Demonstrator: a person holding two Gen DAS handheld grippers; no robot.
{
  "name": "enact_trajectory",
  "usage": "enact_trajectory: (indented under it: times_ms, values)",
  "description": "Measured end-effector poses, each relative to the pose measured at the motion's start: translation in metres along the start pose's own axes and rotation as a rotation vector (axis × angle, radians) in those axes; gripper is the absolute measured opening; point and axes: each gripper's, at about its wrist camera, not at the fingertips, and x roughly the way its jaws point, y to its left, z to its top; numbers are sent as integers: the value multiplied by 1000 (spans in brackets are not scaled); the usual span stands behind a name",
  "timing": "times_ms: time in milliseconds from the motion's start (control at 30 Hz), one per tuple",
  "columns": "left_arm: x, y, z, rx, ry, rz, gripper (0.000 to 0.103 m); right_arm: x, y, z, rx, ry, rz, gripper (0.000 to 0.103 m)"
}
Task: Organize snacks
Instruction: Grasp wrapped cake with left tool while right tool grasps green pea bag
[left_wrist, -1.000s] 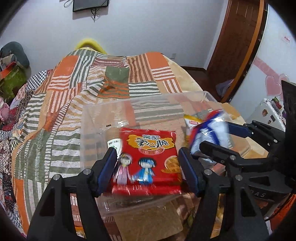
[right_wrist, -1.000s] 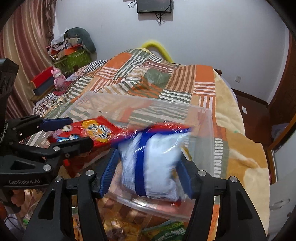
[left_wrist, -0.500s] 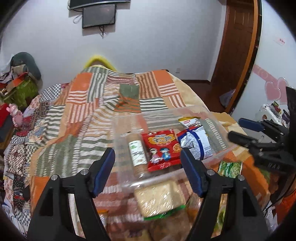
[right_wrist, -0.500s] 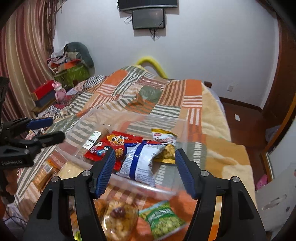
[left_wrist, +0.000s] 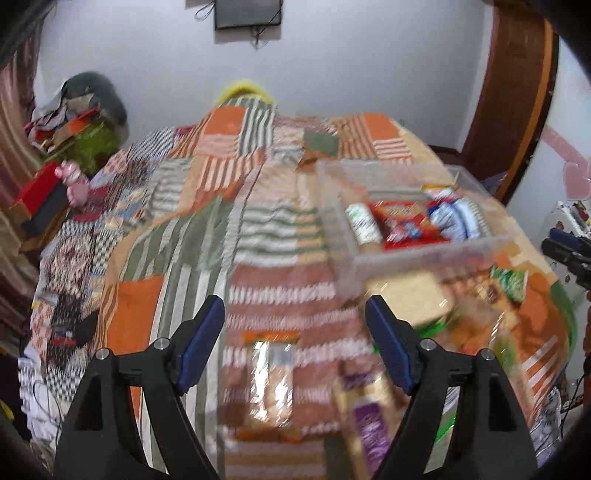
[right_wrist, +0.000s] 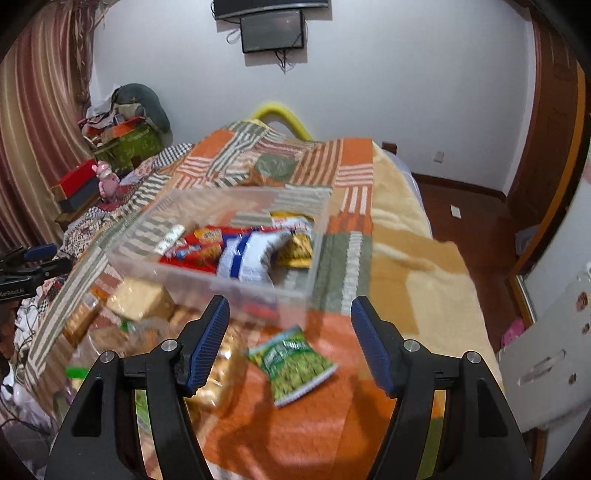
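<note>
Both packets now lie released in the clear bin (right_wrist: 221, 258) beyond our empty, still-opening left gripper (left_wrist: 293, 347) and right gripper (right_wrist: 290, 343); the light, crinkly green packet (right_wrist: 291, 360) between the right fingertips suits an edge pinch.

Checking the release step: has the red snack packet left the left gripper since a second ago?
Yes. The red snack packet now lies in the clear bin, far ahead of the empty left gripper, whose jaws are opening.

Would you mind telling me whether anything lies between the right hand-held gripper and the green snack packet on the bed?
Nothing visible does. The right hand-held gripper, its jaws opening and empty, looks straight down on the green snack packet, which lies alone on the orange blanket patch, just in front of the clear plastic bin.
</note>
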Motion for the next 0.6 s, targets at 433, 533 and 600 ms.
enact_trajectory:
  times_ms: [433, 533, 600]
  values:
    - [55, 29, -57, -77, 163, 16, 76, 57, -5, -28, 0, 186, 15, 68]
    - [62, 29, -62, -71, 170, 17, 68, 62, -2, -33, -17, 202, 11, 68]
    - [64, 31, -63, -71, 159, 18, 65, 67, -1, -36, -18, 225, 29, 67]
